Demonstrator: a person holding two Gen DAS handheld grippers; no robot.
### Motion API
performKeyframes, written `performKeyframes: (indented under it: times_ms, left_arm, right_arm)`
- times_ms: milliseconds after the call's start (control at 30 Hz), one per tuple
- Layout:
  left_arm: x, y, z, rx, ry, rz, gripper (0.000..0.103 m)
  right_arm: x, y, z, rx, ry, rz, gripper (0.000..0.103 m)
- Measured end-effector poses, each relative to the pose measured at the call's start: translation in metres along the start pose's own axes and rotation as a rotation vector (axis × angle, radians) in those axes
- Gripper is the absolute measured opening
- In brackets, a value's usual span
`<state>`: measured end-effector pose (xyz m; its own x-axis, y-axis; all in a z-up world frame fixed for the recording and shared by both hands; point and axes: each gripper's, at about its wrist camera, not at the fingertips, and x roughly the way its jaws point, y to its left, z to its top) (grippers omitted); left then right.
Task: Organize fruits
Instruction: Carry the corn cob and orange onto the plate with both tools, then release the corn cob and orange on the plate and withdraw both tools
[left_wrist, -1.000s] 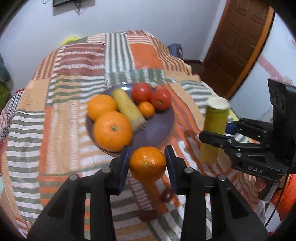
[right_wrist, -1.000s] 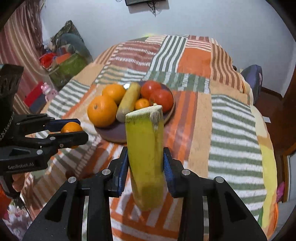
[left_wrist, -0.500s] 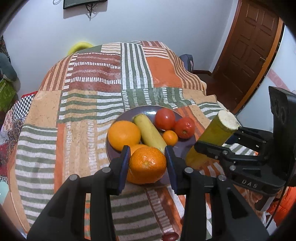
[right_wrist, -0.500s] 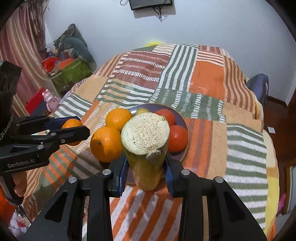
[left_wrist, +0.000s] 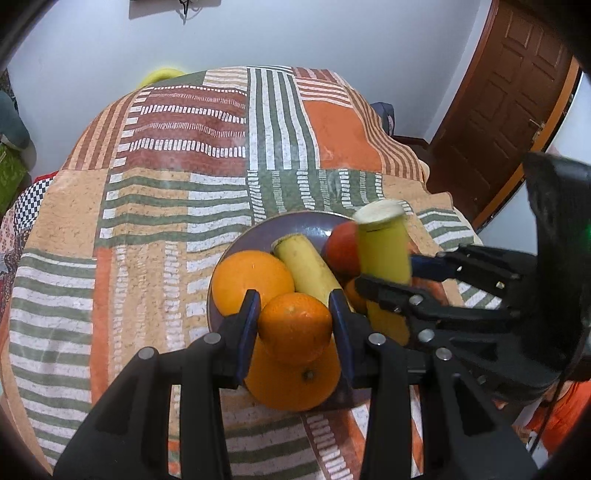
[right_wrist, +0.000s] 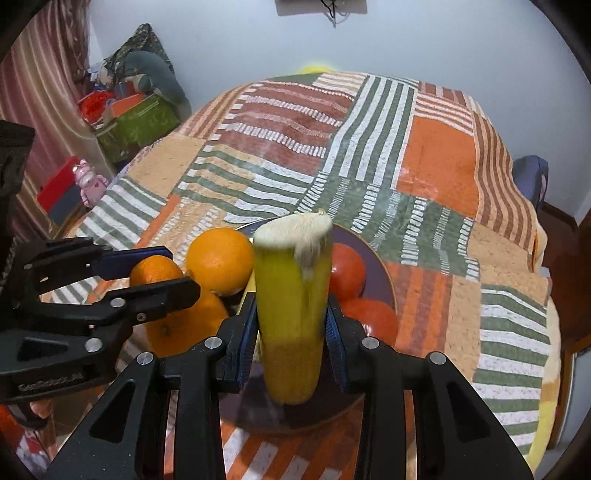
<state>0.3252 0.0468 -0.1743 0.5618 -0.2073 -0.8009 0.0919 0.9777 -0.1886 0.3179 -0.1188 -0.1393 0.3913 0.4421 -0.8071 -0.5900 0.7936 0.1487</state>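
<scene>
My left gripper (left_wrist: 293, 319) is shut on a small orange (left_wrist: 294, 328) and holds it over the near side of the dark purple plate (left_wrist: 266, 229). My right gripper (right_wrist: 291, 332) is shut on a yellow corn cob piece (right_wrist: 291, 314), held upright over the plate (right_wrist: 384, 273). On the plate lie two big oranges (left_wrist: 253, 280), another corn piece (left_wrist: 306, 266) and red tomatoes (right_wrist: 345, 271). The right gripper shows in the left wrist view (left_wrist: 391, 280), the left gripper in the right wrist view (right_wrist: 147, 269).
The plate stands on a table under a striped patchwork cloth (left_wrist: 177, 155). A brown door (left_wrist: 517, 92) is at the right. Boxes and toys (right_wrist: 129, 110) are piled on the floor at the left. A blue chair (right_wrist: 532, 177) is behind the table.
Both grippers have moved forward and now hang over the plate with their loads. The corn piece has tipped more upright.
</scene>
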Motion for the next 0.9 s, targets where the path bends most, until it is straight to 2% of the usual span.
performKeyframes:
  times_ms: [167, 300, 467, 600, 900]
  left_arm:
    - [0.008, 0.001, 0.007, -0.01, 0.001, -0.004, 0.037]
    - [0.015, 0.01, 0.01, -0.057, 0.026, -0.044, 0.037]
    - [0.016, 0.01, 0.009, -0.057, 0.06, -0.073, 0.042]
    - [0.007, 0.005, 0.008, -0.025, 0.04, -0.036, 0.052]
    - [-0.03, -0.003, -0.004, 0.01, -0.017, 0.026, 0.052]
  right_arm:
    - [0.009, -0.002, 0.003, 0.01, 0.009, 0.011, 0.032]
    - [0.011, -0.007, 0.006, 0.039, 0.008, 0.029, 0.032]
    - [0.006, -0.003, 0.004, 0.011, 0.003, 0.002, 0.032]
    - [-0.005, -0.001, 0.0, -0.011, -0.014, -0.021, 0.033]
    - [-0.039, 0.015, -0.007, -0.064, -0.073, -0.05, 0.038]
